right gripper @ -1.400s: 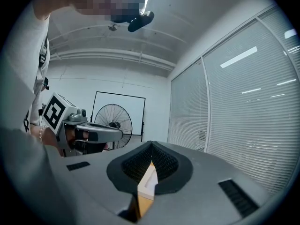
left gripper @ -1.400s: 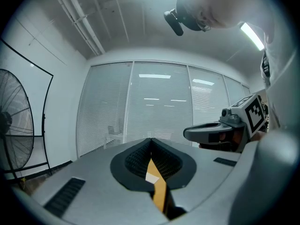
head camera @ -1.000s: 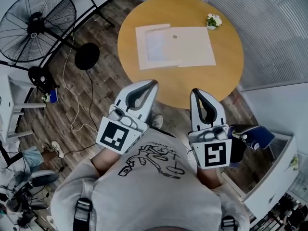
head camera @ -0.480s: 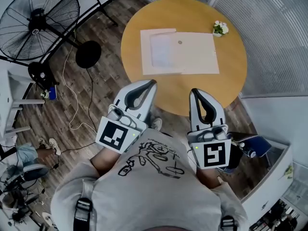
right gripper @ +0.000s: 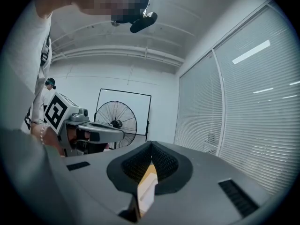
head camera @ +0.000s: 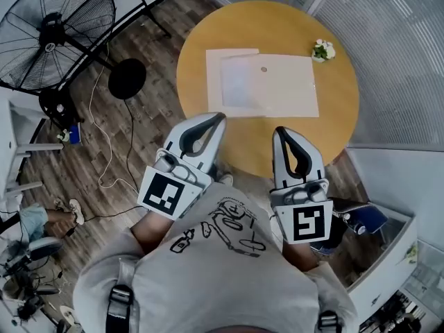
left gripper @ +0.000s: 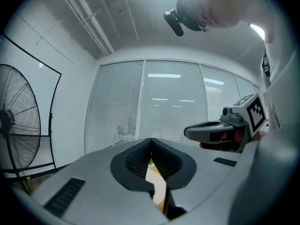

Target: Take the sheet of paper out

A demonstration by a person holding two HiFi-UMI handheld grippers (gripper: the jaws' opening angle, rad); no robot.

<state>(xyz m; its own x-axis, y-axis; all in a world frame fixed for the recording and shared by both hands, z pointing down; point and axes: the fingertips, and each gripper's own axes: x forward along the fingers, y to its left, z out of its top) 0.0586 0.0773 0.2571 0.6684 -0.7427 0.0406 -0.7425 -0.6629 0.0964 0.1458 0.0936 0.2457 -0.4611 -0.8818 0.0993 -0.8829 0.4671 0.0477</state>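
The left gripper (head camera: 219,118) and right gripper (head camera: 280,131), jaws closed and empty, sit mid-frame, below the paper (head camera: 284,89) on the round table (head camera: 336,113).

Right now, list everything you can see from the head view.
table: one, yellow-brown, round, ahead
paper folder: one, white, flat at table's middle
flower pot: one, white blooms, table's far right edge
floor fan: one, black, on the floor at left
cord: one, white, on the floor near the fan
left hand-held gripper: one, grey, shut, empty
right hand-held gripper: one, grey, shut, empty
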